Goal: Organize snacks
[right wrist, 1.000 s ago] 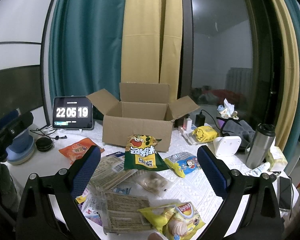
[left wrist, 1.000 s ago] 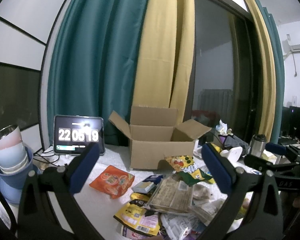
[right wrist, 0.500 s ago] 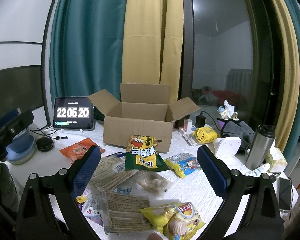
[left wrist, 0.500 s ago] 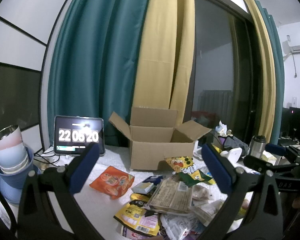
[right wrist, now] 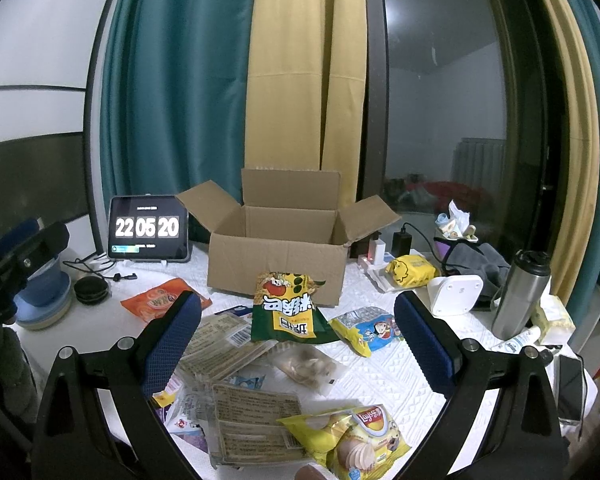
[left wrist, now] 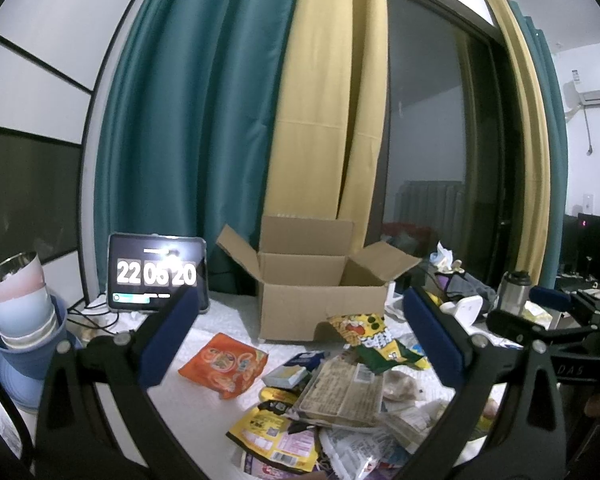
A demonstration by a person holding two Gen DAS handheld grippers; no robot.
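Hovering spread and empty, both hand-held grippers, left (left wrist: pixel 300 332) and right (right wrist: pixel 296 328), are being aimed; the green packet (right wrist: pixel 290 312) just ahead is best pinched by its edge.

White quilted worktop (right wrist: pixel 384 376) is pretty loaded: open cardboard box (right wrist: pixel 278 258) at the back, tablet clock (right wrist: pixel 148 227) to its left, orange snack bag (right wrist: pixel 162 300) near that, green-yellow chip bag (right wrist: pixel 288 312) leaning on the box, steel thermos (right wrist: pixel 520 294) far right.

Both tools (left wrist: pixel 300 332) (right wrist: pixel 296 340) agape, empty
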